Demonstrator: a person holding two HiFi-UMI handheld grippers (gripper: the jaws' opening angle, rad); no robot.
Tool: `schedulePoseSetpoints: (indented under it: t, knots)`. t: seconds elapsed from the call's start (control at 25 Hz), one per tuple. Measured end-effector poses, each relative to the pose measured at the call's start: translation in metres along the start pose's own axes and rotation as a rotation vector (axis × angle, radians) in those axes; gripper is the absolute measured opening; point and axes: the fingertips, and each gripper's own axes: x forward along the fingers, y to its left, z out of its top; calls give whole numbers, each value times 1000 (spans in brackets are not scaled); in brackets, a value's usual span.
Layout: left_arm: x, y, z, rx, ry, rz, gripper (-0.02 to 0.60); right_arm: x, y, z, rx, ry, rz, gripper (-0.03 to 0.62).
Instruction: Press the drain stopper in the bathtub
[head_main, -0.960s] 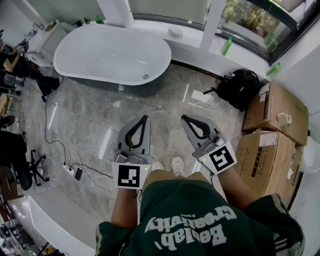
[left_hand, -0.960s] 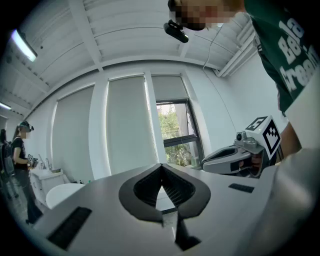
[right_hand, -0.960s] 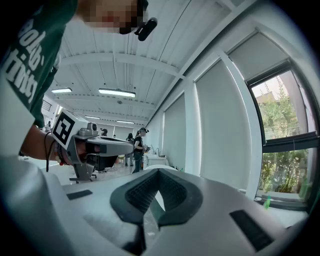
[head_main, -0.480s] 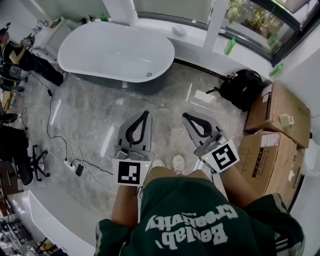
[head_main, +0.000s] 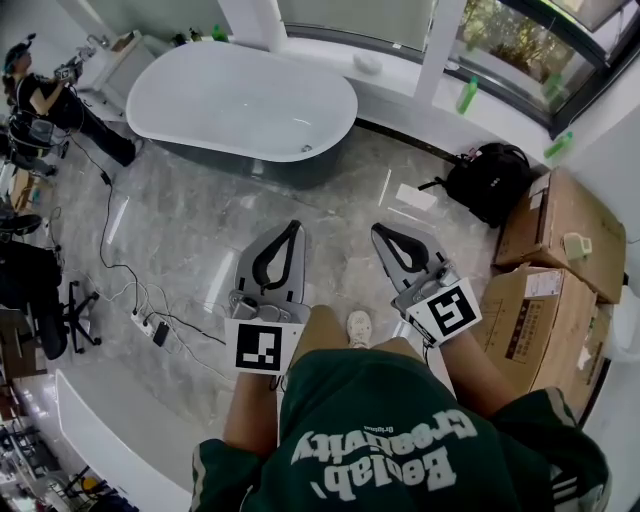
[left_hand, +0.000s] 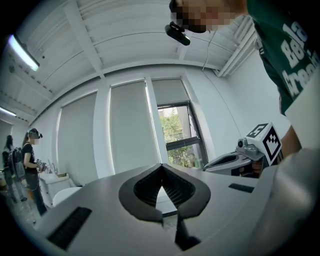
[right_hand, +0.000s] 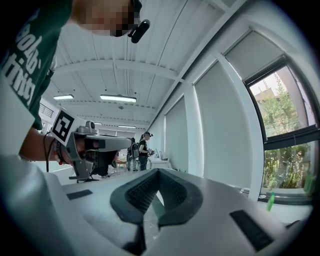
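The white oval bathtub (head_main: 240, 100) stands on the marble floor at the far side of the room, and its small round drain stopper (head_main: 306, 148) sits near the tub's right end. Both grippers are held level at waist height, well short of the tub. My left gripper (head_main: 293, 227) is shut, tips touching, with nothing between them. My right gripper (head_main: 378, 230) is shut and empty as well. In the left gripper view the left gripper's (left_hand: 161, 165) tips meet, with the right gripper (left_hand: 235, 159) beside them. The right gripper view shows the right gripper's (right_hand: 159, 171) jaws shut too.
A black backpack (head_main: 485, 180) and cardboard boxes (head_main: 560, 225) stand at the right. Cables and a power strip (head_main: 150, 335) lie on the floor at the left, near a chair base (head_main: 60, 320). Another person (head_main: 40, 100) stands beside the tub's left end. Green bottles (head_main: 466, 95) sit on the sill.
The tub has slid right and slightly lower in the head view. Another person has come into sight at the upper left. Both grippers keep their pose and stay shut.
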Motion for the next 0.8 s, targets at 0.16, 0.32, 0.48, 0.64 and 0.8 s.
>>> schedulePoseSetpoints:
  t: [0.16, 0.32, 0.48, 0.64, 0.8]
  knots:
    - [-5, 5, -1, 3, 0, 22, 8, 4, -1, -1, 10, -2, 2, 12]
    - [-7, 15, -2, 13, 0, 43, 8, 12, -3, -1, -2, -1, 12, 12]
    - [2, 28, -2, 4, -13, 54, 8, 29, -11, 2, -18, -4, 25, 12]
    - [17, 47, -10, -5, -6, 40, 8, 50, -20, 4, -29, -7, 32, 12]
    - [38, 67, -24, 7, -5, 38, 8, 72, -34, -5, -38, -8, 26, 12]
